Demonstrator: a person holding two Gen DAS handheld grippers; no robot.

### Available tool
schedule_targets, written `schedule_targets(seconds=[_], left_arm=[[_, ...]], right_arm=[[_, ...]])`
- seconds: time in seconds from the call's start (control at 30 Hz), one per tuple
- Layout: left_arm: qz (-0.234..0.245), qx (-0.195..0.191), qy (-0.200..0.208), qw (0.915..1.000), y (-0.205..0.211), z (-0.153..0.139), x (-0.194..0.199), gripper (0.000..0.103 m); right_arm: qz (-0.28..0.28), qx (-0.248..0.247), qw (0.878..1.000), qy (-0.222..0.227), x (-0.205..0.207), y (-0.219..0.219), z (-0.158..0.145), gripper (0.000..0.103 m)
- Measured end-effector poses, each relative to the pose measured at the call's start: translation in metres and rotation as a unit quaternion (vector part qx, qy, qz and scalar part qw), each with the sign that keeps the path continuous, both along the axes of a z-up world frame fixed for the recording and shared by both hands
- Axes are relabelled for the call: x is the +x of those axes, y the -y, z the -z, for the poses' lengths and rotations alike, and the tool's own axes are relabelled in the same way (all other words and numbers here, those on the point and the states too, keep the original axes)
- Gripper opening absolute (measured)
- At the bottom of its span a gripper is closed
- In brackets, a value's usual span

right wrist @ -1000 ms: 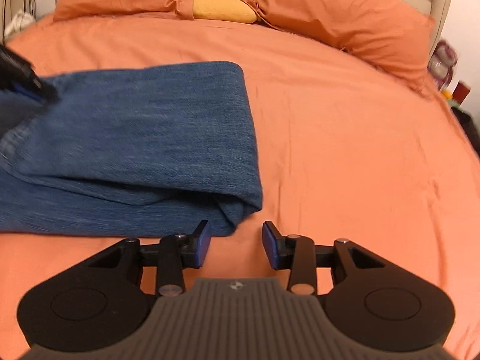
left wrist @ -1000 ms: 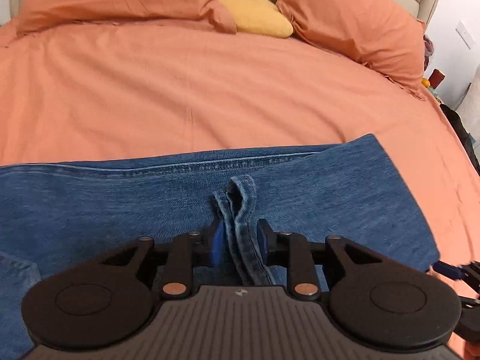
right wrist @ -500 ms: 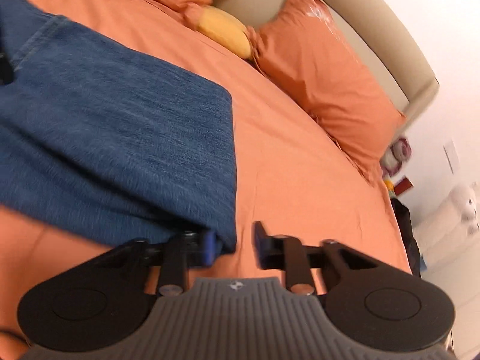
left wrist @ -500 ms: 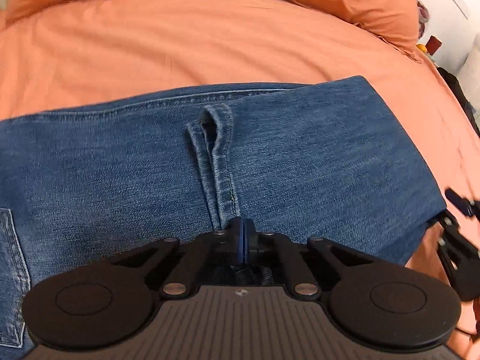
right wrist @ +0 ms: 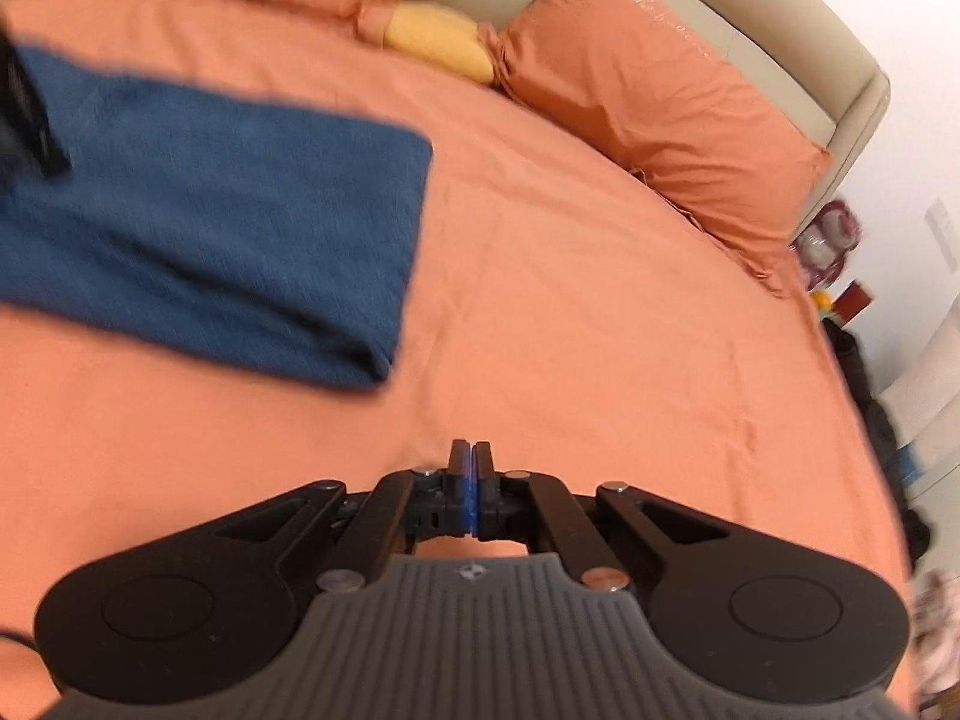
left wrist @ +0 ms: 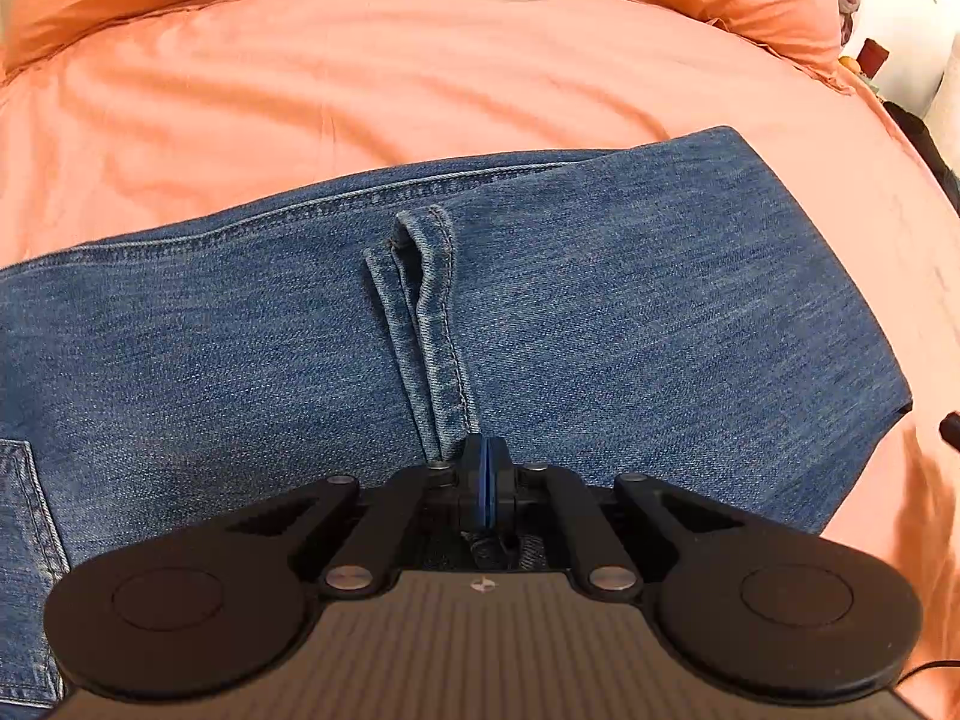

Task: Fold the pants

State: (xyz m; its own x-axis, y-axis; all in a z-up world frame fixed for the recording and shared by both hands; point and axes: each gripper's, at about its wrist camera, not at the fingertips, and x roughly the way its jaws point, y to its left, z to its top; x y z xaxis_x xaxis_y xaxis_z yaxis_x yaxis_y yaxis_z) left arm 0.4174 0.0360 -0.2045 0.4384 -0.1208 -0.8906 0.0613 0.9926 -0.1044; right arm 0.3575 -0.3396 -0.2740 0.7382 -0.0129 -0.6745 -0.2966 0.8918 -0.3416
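Gripping: left gripper (left wrist: 485,483) pinched on jeans (left wrist: 600,312) hem (cuff edges).
Right gripper (right wrist: 470,495): closed, empty, above bedsheet (right wrist: 600,330).
Jeans: ahead-left of right gripper, on bed.

pants (left wrist: 600,312) on bed (left wrist: 420,90), pillows (right wrist: 648,96) behind

Bed scene, non-task items only.
Orange bedsheet (right wrist: 570,312) covers the bed; two orange pillows (right wrist: 654,114) against a beige headboard (right wrist: 780,54), yellow pillow (right wrist: 441,39) wedged between them. Right of the bed: white wall (right wrist: 888,6), small blurred clutter (right wrist: 834,240), dark item (right wrist: 852,360) beside the bed's edge.
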Motion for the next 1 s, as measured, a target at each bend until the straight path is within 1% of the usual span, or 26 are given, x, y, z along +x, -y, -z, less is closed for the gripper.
schedule_targets(seconds=[0.07, 0.13, 0.23, 0.3, 0.4, 0.43, 0.47, 0.53, 0.6, 0.73, 0.8, 0.83, 0.87, 0.9, 0.93, 1.0], left_arm=[[0.000, -0.001, 0.004, 1.0000, -0.002, 0.002, -0.003, 0.006], [-0.003, -0.012, 0.005, 0.9999, -0.005, 0.003, -0.004, 0.006], [-0.013, -0.034, 0.002, 0.9993, -0.013, 0.003, -0.005, 0.006], [-0.015, -0.039, 0.001, 0.9991, -0.015, 0.003, -0.005, 0.006], [-0.008, -0.040, 0.007, 0.9992, -0.016, 0.004, -0.007, 0.006], [-0.006, -0.041, 0.010, 0.9991, -0.017, 0.005, -0.007, 0.006], [-0.005, -0.045, 0.013, 0.9989, -0.018, 0.006, -0.008, 0.006], [-0.008, -0.056, 0.018, 0.9982, -0.022, 0.008, -0.010, 0.006], [-0.012, -0.066, 0.023, 0.9975, -0.024, 0.008, -0.012, 0.006], [-0.012, -0.058, 0.032, 0.9977, -0.023, -0.002, -0.018, 0.006], [-0.025, -0.051, 0.034, 0.9978, -0.023, -0.014, -0.025, 0.023], [-0.031, -0.047, 0.044, 0.9974, -0.025, -0.021, -0.031, 0.037], [-0.034, -0.045, 0.059, 0.9967, -0.028, -0.029, -0.038, 0.046], [-0.038, -0.045, 0.072, 0.9956, -0.032, -0.038, -0.047, 0.048], [-0.047, -0.046, 0.080, 0.9946, -0.038, -0.045, -0.054, 0.049], [-0.069, -0.049, 0.084, 0.9929, -0.052, -0.056, -0.066, 0.049]], right_arm=[[0.006, 0.051, 0.999, -0.002, 0.009, -0.004, -0.011, 0.000], [0.011, 0.093, 0.996, 0.000, 0.020, -0.012, -0.018, 0.000], [0.010, 0.126, 0.992, 0.001, 0.038, -0.029, -0.019, 0.000], [0.017, 0.143, 0.989, -0.023, 0.054, -0.037, -0.009, 0.000], [0.044, 0.159, 0.983, -0.075, 0.067, -0.037, 0.016, 0.000], [0.051, 0.169, 0.980, -0.086, 0.072, -0.036, 0.023, 0.000], [0.058, 0.180, 0.978, -0.088, 0.075, -0.035, 0.026, 0.000], [0.068, 0.188, 0.975, -0.095, 0.081, -0.035, 0.028, 0.000], [0.062, 0.175, 0.978, -0.100, 0.080, -0.039, 0.028, 0.000], [0.057, 0.154, 0.980, -0.113, 0.086, -0.046, 0.026, 0.000], [0.057, 0.133, 0.983, -0.116, 0.086, -0.051, 0.022, 0.000], [0.054, 0.118, 0.985, -0.115, 0.085, -0.056, 0.019, 0.000], [0.050, 0.106, 0.987, -0.110, 0.080, -0.057, 0.015, 0.000], [0.046, 0.104, 0.988, -0.104, 0.078, -0.061, 0.011, 0.001], [0.044, 0.113, 0.988, -0.101, 0.075, -0.065, 0.006, 0.001], [0.034, 0.131, 0.986, -0.097, 0.069, -0.074, -0.003, 0.001]])
